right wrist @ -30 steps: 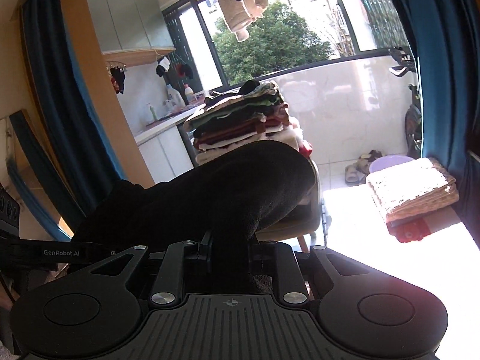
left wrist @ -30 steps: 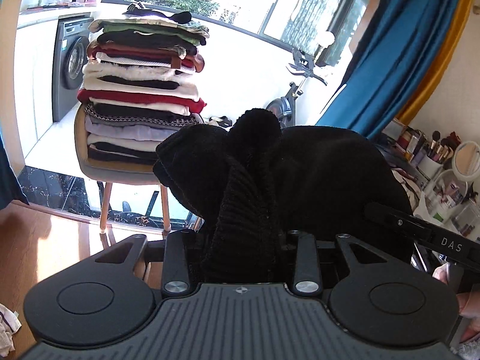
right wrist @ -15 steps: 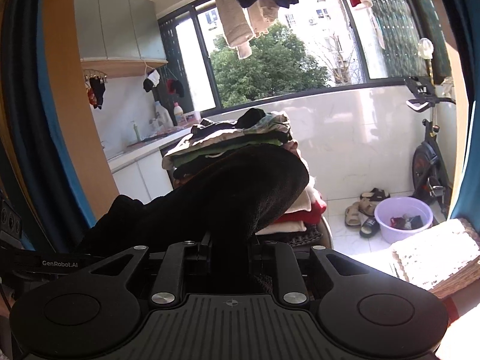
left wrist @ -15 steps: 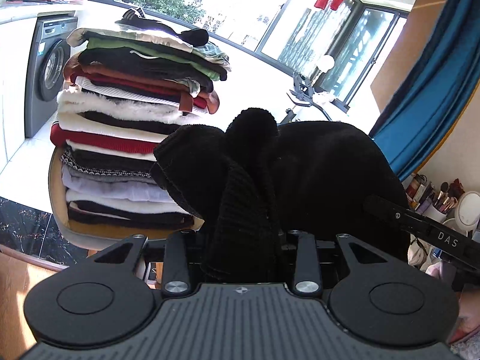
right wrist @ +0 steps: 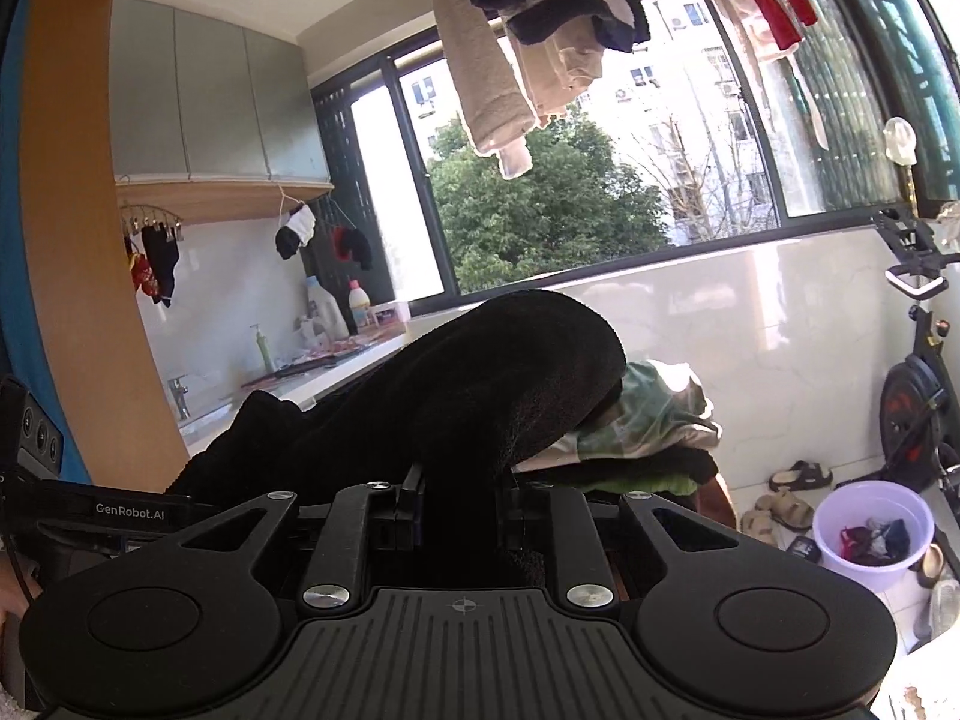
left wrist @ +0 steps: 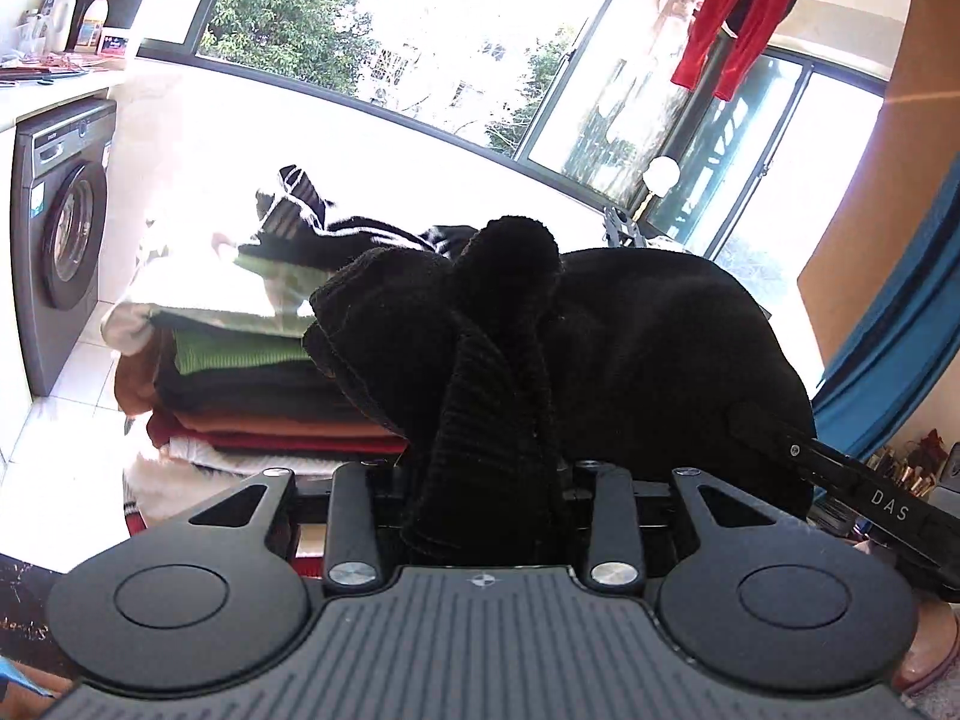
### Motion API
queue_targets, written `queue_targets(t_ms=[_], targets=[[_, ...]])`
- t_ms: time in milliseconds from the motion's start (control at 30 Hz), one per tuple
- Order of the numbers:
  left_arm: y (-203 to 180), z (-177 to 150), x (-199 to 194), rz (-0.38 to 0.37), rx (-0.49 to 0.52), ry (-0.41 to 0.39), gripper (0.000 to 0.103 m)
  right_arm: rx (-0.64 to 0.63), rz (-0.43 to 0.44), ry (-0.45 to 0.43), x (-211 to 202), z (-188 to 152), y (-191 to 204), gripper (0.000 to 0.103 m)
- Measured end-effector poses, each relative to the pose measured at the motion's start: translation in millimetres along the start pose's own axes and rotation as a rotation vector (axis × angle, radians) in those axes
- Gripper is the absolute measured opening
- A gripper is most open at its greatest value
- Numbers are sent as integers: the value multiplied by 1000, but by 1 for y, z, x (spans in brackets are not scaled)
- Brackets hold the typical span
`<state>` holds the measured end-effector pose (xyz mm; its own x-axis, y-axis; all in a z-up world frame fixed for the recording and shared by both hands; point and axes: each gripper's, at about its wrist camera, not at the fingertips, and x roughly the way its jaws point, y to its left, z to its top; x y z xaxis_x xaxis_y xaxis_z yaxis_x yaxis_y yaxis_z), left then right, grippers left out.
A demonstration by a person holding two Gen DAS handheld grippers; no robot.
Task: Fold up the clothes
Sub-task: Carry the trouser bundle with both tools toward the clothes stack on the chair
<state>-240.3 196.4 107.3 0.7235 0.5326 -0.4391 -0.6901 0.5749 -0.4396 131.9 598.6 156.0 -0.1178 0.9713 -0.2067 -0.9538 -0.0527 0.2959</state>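
Black knit garment [left wrist: 630, 360] clamped in both tools, left [left wrist: 486, 480] and right [right wrist: 459, 504], above folded stack [left wrist: 252, 384].

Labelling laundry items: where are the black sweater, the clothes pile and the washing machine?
black sweater [left wrist: 660, 348], left wrist view, its bunched body
clothes pile [left wrist: 240, 384], left wrist view, its stacked side
washing machine [left wrist: 60, 240], left wrist view, its door

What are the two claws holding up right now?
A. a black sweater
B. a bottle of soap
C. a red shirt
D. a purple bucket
A: the left claw and the right claw are each shut on bunched black knit, the same black sweater carried above the stack of folded clothes.
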Motion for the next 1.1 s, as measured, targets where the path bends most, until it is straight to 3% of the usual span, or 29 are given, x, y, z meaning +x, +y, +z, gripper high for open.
queue_targets(t_ms=[133, 267, 433, 567, 667, 733, 767, 800, 833, 933, 1067, 1100], targets=[[33, 56, 20, -10, -55, -23, 36, -30, 37, -28, 68, 45, 1, 17], [52, 101, 48, 34, -18, -51, 36, -42, 75, -53, 127, 74, -10, 17], [69, 153, 103, 75, 33, -29, 36, -27, 75, -34, 203, 104, -45, 17], [95, 173, 156, 93, 10, 14, 38, -55, 44, 41, 273, 120, -71, 18], [125, 170, 198, 112, -42, 80, 40, -118, -15, 127, 324, 114, -83, 18], [144, 161, 218, 137, -73, 107, 52, -204, -82, 202, 362, 99, -84, 19], [154, 156, 228, 151, -89, 120, 57, -253, -120, 242, 380, 91, -84, 21], [164, 152, 234, 153, -120, 126, 73, -301, -158, 278, 393, 79, -84, 24], [171, 148, 235, 139, -133, 123, 78, -331, -185, 300, 399, 68, -80, 30], [183, 143, 234, 104, -145, 118, 78, -367, -218, 312, 410, 54, -78, 38], [181, 151, 215, 131, -90, 120, 84, -349, -306, 277, 396, 57, -58, 83], [180, 153, 209, 154, -72, 108, 91, -328, -312, 267, 390, 58, -58, 85]])
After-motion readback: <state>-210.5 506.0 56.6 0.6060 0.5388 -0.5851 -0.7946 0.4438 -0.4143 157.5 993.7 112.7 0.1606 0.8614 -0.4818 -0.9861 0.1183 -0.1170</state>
